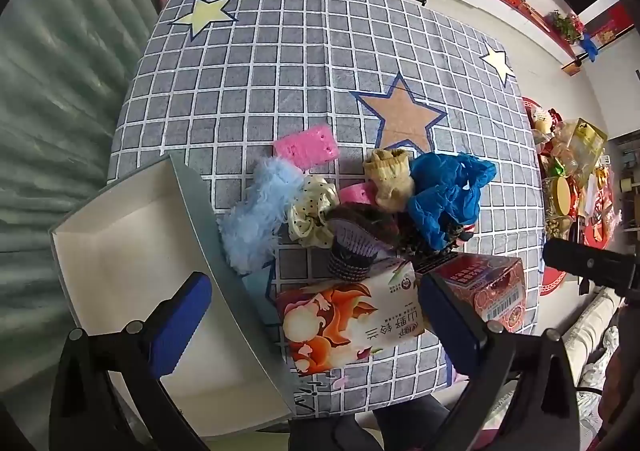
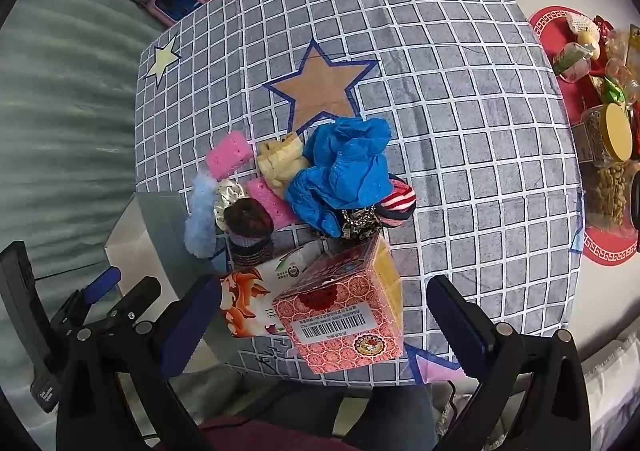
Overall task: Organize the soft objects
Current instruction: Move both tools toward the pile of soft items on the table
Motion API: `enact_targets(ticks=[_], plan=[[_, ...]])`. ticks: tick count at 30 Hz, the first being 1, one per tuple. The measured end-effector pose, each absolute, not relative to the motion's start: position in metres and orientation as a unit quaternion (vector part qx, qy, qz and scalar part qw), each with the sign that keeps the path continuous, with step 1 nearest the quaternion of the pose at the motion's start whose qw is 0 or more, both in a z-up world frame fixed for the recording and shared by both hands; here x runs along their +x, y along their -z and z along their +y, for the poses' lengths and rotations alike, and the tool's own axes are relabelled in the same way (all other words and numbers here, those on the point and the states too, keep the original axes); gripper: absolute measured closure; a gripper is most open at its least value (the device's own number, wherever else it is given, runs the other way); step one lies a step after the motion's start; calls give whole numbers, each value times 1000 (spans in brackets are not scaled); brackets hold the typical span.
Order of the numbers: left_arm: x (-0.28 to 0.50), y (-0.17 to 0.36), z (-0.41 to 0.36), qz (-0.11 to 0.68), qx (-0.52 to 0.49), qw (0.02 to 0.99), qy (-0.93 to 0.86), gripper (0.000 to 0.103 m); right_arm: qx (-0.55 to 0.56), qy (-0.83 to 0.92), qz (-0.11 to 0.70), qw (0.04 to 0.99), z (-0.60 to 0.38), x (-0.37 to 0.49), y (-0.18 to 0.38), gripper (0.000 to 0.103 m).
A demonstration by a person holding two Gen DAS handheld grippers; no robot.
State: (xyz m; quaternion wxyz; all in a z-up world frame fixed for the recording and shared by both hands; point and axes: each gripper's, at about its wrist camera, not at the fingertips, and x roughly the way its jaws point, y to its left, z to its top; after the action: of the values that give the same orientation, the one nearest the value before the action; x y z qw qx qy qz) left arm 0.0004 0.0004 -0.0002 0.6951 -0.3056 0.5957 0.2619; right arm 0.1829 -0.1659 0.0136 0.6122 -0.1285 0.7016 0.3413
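i'm at the start: both my left gripper [image 1: 308, 325] and right gripper [image 2: 324, 325] gape empty. soft pile [image 1: 360, 203] sits beside the white box [image 1: 120, 251]; next, pinch the blue fluffy scrunchie [image 1: 256, 219].

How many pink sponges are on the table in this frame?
2. One pink sponge lies alone at the far left of the pile. The other pink sponge is partly buried between the cream sock and the blue bag. More may be hidden underneath.
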Motion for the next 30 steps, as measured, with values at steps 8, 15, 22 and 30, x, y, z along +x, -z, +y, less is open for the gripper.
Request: enact_targets(ticks=[8, 15, 22, 30], plan=[[4, 4, 2, 600, -309, 689, -265, 0, -123, -336, 709, 608, -168, 186, -7, 0], [11, 7, 1, 601, -304, 689, -268, 0, -120, -333, 716, 602, -170, 189, 0, 0], [9, 13, 2, 592, -309, 696, -263, 0, -120, -333, 716, 601, -168, 191, 2, 0], [19, 20, 10, 539, -318, 738, -253, 0, -124, -333, 719, 597, -167, 196, 9, 0]])
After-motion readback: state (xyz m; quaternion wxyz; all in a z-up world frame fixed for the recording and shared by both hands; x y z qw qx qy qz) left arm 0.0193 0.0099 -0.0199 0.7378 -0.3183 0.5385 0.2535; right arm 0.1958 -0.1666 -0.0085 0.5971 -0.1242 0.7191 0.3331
